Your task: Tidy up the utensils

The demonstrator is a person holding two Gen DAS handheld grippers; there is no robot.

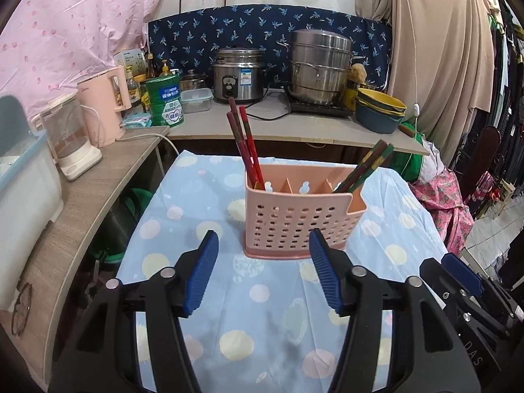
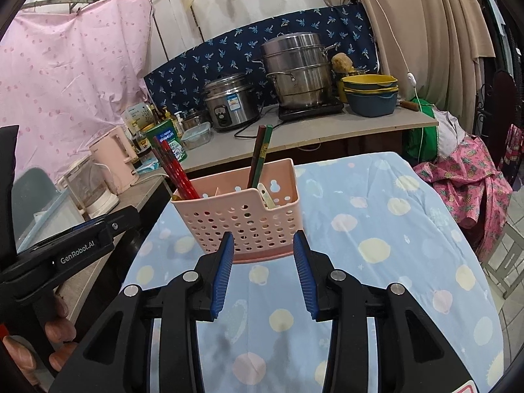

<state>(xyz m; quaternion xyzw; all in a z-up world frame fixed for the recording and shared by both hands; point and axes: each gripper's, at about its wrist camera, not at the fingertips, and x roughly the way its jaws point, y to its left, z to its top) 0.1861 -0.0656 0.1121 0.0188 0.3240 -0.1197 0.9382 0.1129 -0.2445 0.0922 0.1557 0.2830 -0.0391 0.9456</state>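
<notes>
Nearest, the left gripper [image 1: 263,270] is hovering over the blue dotted tablecloth [image 1: 268,334] with its blue-padded fingers [image 1: 201,273] standing wide apart, holding and touching nothing. The right gripper [image 2: 263,273] is likewise hanging spread and empty, its pads [image 2: 221,275] sitting somewhat closer together, just short of the base of the pink utensil caddy [image 2: 242,222]. In the right wrist view the left gripper's black body is showing the white lettering "GenRobot.AI" [image 2: 77,253]. In the left wrist view, part of a marking reading "DAS" is showing on the neighbouring tool at the right edge.

Beyond, the perforated caddy [image 1: 296,221] is standing upright on the cloth, divided into compartments. Red chopsticks [image 1: 245,144] are leaning in its left end compartment, and green-and-brown chopsticks [image 1: 368,165] are leaning in the right end compartment. A pale utensil [image 2: 267,195] is resting at the notched right corner.

Farther back, a green tin [image 1: 165,101] with Chinese characters is sitting on the counter [image 1: 294,127], its wording too small to read. A rice cooker [image 1: 238,75] is carrying a small blue label, illegible. A stacked steel steamer [image 1: 319,65] is standing beside it.
</notes>
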